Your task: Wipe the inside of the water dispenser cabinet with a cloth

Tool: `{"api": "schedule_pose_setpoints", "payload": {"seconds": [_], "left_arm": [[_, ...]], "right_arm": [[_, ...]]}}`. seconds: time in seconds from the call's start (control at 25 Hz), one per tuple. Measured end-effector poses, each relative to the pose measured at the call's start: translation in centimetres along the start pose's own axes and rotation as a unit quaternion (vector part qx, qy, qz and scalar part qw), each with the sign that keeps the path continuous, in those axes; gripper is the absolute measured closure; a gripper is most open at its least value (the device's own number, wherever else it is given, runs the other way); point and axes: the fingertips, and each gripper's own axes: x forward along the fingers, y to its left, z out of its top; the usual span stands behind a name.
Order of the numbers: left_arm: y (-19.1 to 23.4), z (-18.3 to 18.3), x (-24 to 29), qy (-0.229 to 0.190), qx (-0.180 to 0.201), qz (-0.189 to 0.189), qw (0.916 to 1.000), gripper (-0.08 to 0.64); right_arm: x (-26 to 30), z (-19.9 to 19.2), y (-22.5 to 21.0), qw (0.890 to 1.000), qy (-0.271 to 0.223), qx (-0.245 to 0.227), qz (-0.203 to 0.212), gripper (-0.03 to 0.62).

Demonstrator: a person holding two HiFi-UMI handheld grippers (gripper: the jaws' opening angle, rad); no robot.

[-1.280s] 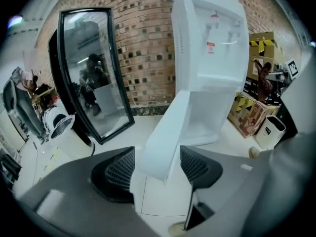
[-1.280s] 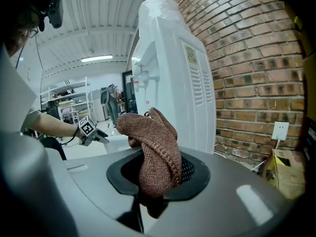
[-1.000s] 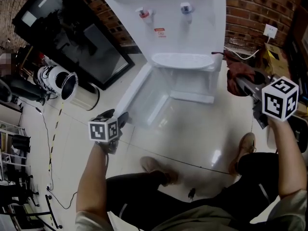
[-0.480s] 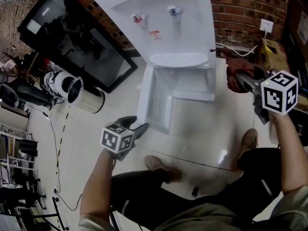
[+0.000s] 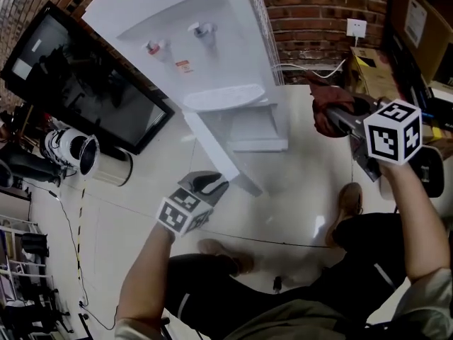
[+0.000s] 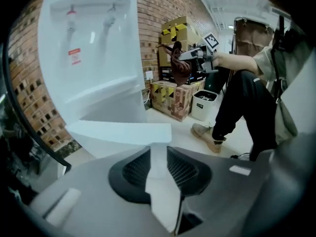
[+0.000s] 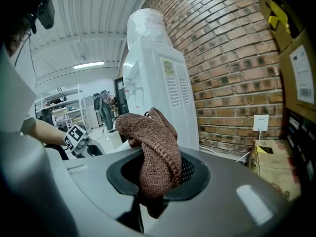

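The white water dispenser [image 5: 212, 48] stands against the brick wall. Its lower cabinet [image 5: 258, 129] is open, and the cabinet door [image 5: 219, 154] swings out toward me. My left gripper [image 5: 214, 183] is at the door's free edge. Its jaws have just been closing, and in the left gripper view the white door edge [image 6: 118, 132] runs between them, gripped by the left gripper [image 6: 159, 177]. To the right of the dispenser, my right gripper [image 5: 340, 115] is shut on a bunched brown cloth [image 5: 327, 115]. In the right gripper view the cloth [image 7: 155, 147] bulges out of the jaws.
A large black screen [image 5: 78, 83] leans on the wall at the left, with a steel bin [image 5: 106, 165] below it. Cardboard boxes [image 5: 375, 69] and a wall socket [image 5: 356, 27] are at the right. The person's shoes [image 5: 347, 200] rest on the glossy floor.
My left gripper has travelled right to the door's free edge and its jaws have closed onto it. The door now angles further right. The right gripper with the cloth has shifted slightly.
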Motion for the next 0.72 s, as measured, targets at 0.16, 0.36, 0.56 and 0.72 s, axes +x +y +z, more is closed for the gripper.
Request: {"api": "schedule_pose_setpoints", "payload": {"seconds": [0.16,0.36,0.56,0.72], "left_arm": [[1.1,3.0,2.7,-0.02,0.017,0.033,0.9991,0.56],[1.8,6.7,6.4,-0.054,0.011,0.05,0.9972,0.56],[3.6,8.3,9.2,-0.065,-0.009,0.062,0.9959,0.56],[4.9,9.9,11.2,-0.082,-0.024,0.06,0.9945,0.56]], "right_arm": [[0.1,-0.6,-0.4,1.0,0.012,0.0,-0.007,0.491],[0.9,-1.3,-1.4,0.999,0.029,-0.005,-0.013,0.491],[2.5,-1.9,-3.1,0.999,0.048,-0.012,-0.019,0.491],[3.9,-2.5,-4.8,0.997,0.067,-0.006,-0.027,0.491]]}}
